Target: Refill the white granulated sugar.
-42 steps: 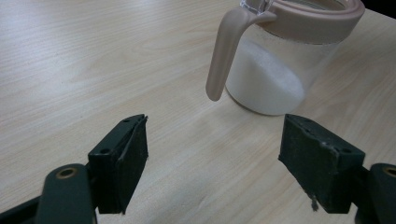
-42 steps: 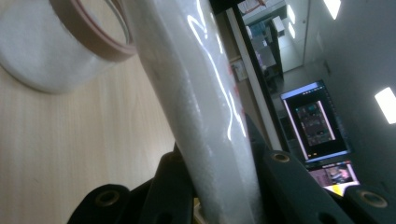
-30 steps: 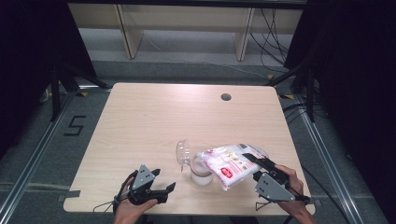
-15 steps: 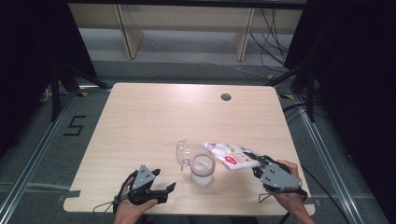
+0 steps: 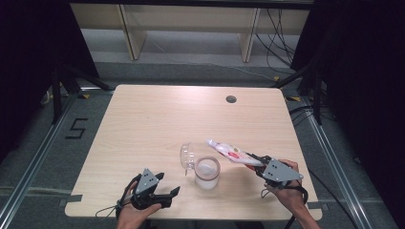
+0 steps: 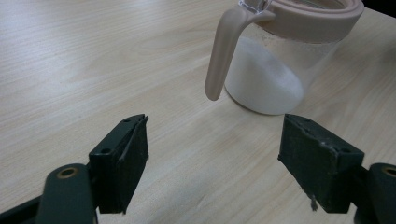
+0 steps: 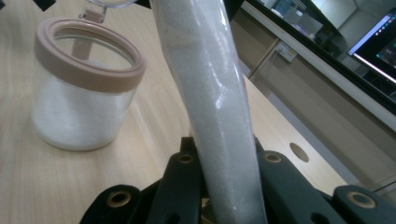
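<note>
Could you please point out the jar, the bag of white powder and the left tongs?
Jar (image 5: 207, 174), high view, on its glass wall.
Bag of white powder (image 7: 212, 102), right gripper view, mid-length of the bag.
Left tongs (image 6: 212, 156), left gripper view, midway between the open tips.

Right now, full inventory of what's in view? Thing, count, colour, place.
jar: 1, clear with a pinkish rim, near the table's front edge at its middle, upright, holds white powder.
lid: 1, clear, flipped open at the jar's far-left side.
bag: 1, clear plastic with white grains and a red-and-white label, held off the table to the right of the jar, top end toward the jar.
table: 1, light wood, with a round hole near its far right corner.
shelf unit: 1, pale wood, on the floor beyond the table.
left gripper: 1, black, front left, jaws apart, nothing between them.
right gripper: 1, black, front right, clamped on the bag.
</note>
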Action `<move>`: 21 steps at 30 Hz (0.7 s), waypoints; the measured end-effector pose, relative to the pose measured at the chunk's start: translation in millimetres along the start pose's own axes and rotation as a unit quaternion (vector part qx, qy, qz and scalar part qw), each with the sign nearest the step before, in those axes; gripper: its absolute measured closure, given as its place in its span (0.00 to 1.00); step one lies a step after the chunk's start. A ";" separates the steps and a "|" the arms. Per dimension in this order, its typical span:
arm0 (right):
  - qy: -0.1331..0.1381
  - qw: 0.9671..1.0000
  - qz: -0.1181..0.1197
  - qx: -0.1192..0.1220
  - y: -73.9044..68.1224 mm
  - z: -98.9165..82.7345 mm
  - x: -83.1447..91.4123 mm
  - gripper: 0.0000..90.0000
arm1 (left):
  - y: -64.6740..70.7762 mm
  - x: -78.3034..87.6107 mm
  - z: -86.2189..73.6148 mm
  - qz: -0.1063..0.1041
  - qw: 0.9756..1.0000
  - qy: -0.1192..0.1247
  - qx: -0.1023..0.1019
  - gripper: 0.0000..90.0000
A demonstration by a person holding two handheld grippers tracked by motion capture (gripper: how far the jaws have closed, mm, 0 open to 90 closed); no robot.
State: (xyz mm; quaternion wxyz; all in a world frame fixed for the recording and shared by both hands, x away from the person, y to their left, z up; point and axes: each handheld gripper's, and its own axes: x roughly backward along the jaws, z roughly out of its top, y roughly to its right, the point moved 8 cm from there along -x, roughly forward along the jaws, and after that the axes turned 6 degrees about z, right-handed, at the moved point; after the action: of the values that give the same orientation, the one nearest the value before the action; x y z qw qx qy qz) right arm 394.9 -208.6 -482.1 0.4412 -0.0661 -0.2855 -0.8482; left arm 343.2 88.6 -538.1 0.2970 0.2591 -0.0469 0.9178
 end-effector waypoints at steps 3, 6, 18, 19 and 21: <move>0.012 1.000 0.001 -0.026 7.1 -3.4 -4.2 0.94 | -1.5 0.4 -0.1 0.001 1.000 -0.002 -0.009 0.26; 0.022 0.998 0.003 -0.050 14.8 -7.7 -8.9 0.94 | -1.4 0.3 0.0 0.001 1.000 -0.001 -0.007 0.26; 0.030 0.994 0.002 -0.105 30.2 -29.8 -23.2 0.94 | 0.4 -0.3 0.5 0.000 1.000 0.003 0.004 0.26; 0.029 0.994 -0.001 -0.109 30.6 -31.4 -23.4 0.94 | 0.4 -0.2 0.6 0.000 1.000 0.003 0.004 0.26; 0.030 0.994 0.002 -0.106 31.8 -35.2 -23.9 0.94 | -0.5 0.2 0.1 0.001 1.000 0.000 0.000 0.26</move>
State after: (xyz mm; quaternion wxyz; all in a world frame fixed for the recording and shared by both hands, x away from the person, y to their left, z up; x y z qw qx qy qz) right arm 439.2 -225.0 -506.4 0.4416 -0.0870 -0.1807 -0.8745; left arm 343.4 89.1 -538.0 0.2966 0.2590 -0.0472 0.9180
